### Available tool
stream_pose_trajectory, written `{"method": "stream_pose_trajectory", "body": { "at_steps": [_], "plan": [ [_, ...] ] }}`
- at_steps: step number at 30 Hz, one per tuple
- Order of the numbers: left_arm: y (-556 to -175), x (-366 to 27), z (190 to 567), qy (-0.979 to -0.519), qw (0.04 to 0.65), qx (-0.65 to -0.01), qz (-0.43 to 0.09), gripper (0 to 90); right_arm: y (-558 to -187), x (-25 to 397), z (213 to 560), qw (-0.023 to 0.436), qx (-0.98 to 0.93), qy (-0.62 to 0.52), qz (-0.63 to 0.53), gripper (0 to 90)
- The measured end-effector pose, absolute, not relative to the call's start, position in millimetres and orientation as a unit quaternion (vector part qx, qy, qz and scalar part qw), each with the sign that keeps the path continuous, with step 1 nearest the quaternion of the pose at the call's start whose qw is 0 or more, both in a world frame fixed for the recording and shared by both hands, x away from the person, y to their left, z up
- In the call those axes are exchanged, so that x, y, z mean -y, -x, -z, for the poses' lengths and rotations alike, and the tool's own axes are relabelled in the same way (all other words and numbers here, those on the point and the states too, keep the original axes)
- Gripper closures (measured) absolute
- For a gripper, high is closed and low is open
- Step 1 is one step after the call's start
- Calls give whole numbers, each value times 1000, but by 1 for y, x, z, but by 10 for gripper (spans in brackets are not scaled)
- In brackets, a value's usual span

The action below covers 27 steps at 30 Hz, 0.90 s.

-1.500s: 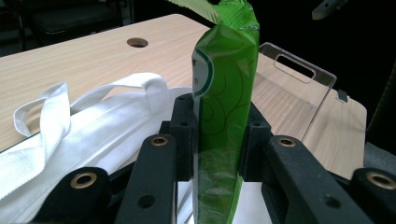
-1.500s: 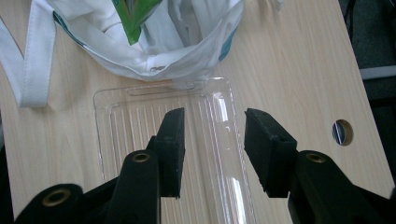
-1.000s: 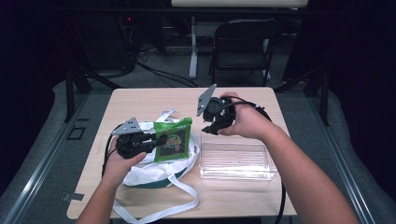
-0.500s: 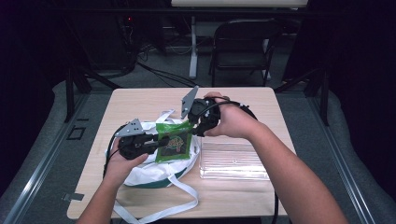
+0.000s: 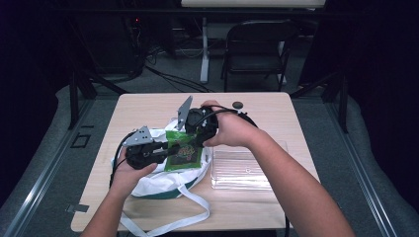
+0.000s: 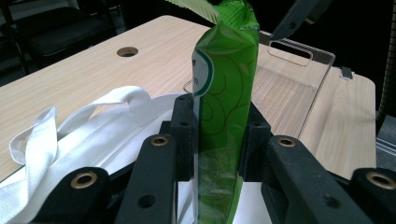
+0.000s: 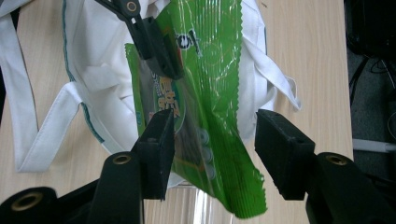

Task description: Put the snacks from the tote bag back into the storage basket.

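my left gripper [image 6: 217, 140] stays clamped on the green snack bag [image 5: 184, 152] so my right gripper's [image 7: 212, 149] parted fingers [image 7: 156, 144] can straddle its end.

Dim dark room, table [image 5: 276, 106] lit from above; slightly soft focus.

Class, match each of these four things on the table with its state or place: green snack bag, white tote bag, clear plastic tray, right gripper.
Things:
1. green snack bag
2. white tote bag
3. clear plastic tray
4. right gripper

States or places:
A. empty, beside the tote
B. open, jaws either side of the packet
C. clamped in the left gripper
D. lying flat under the packet

Pairs: 1-C, 2-D, 3-A, 4-B
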<state>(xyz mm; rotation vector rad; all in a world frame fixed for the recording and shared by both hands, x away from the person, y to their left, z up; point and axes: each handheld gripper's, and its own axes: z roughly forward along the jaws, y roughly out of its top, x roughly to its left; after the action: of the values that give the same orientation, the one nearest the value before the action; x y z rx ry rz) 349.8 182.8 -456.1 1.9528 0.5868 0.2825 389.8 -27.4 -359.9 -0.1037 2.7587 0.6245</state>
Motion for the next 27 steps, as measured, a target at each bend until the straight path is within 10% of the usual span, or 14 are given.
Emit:
{"method": "stream_pose_trajectory", "body": {
  "at_steps": [27],
  "plan": [
    [-348, -180, 455, -820, 511, -225, -126, 727, -395, 7, 374, 112, -974, 54, -189, 667]
  ]
}}
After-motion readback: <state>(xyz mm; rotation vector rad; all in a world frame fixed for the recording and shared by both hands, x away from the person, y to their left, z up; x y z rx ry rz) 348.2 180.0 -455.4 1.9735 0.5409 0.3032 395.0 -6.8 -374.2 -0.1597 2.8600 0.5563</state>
